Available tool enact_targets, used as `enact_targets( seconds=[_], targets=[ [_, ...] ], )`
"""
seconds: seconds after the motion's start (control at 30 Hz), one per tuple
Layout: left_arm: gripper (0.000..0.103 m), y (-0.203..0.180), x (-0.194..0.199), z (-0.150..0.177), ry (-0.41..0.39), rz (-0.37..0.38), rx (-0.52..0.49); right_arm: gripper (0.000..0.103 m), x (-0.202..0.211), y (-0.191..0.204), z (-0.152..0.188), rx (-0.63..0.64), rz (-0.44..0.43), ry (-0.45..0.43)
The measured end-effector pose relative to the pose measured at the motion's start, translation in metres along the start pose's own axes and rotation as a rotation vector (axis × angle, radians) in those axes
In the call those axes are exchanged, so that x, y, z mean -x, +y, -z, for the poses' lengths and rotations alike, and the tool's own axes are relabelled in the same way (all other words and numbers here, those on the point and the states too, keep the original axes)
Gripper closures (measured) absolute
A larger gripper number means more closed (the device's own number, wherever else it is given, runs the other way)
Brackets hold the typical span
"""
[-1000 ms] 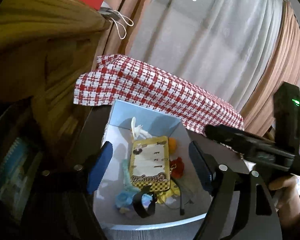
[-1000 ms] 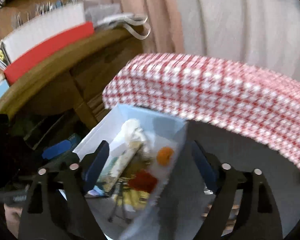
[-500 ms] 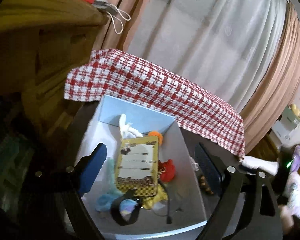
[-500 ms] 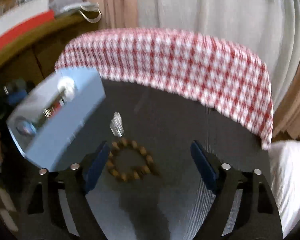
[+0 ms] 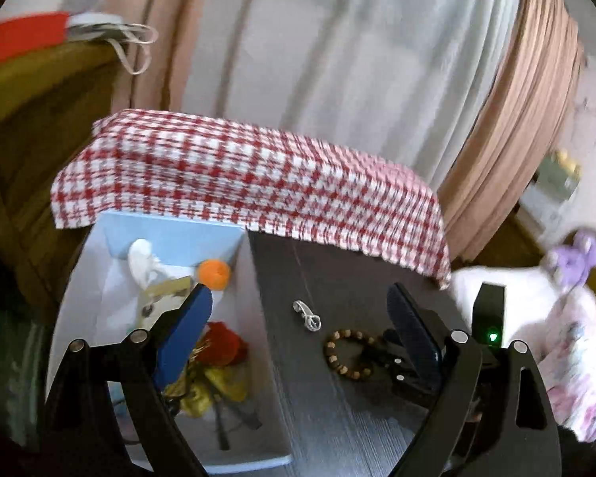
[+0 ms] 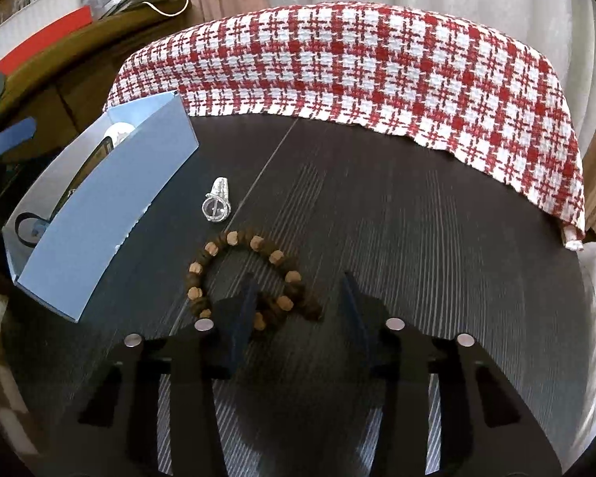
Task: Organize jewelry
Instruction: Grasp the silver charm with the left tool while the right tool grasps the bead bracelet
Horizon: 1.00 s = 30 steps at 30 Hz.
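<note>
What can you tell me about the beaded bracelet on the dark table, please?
The beaded bracelet is a loop of round, wood-like beads, light tan and dark brown, lying flat on the dark table, its near end bunched. The right gripper is open around that end, its left finger at the beads. The silver clip lies apart, the blue box further left.

We see a desk (image 6: 397,238) of dark wood-look board, matt, with fine straight grain lines. At 12 o'clock lies a cloth (image 6: 357,63), coarse woven fabric in red and white check, rough at its edge. The bracelet (image 6: 234,274) at 6 o'clock has matt brown beads that look like wood. The small charm (image 6: 217,202) at 10 o'clock looks like shiny silver metal. The box (image 6: 111,206) at 9 o'clock looks like smooth, matt, pale blue card. The right hand-held gripper (image 6: 298,310) has black matt plastic arms with 4 bright metal screw heads.
</note>
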<state>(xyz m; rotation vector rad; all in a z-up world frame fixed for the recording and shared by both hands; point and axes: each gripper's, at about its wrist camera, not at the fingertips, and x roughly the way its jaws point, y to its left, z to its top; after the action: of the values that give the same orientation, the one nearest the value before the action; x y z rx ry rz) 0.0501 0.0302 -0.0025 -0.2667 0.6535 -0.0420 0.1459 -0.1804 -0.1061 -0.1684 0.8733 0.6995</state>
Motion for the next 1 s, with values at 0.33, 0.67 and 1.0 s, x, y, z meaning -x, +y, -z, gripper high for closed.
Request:
enact_targets(
  seconds=[0.33,0.67,1.0],
  targets=[
    [0.013,-0.054,-0.101,-0.024,0.305,-0.23,-0.092,0.092,-0.008,-0.001,-0.006,-0.001,-0.05,0.007],
    [0.017,-0.034,-0.171,-0.008,0.534,-0.405,0.021,0.092,-0.001,-0.004,0.001,0.006,-0.067,0.007],
    [0.059,-0.037,-0.184,0.013,0.596,-0.424,-0.027,0.092,-0.002,0.004,0.003,0.006,-0.078,0.005]
  ],
)
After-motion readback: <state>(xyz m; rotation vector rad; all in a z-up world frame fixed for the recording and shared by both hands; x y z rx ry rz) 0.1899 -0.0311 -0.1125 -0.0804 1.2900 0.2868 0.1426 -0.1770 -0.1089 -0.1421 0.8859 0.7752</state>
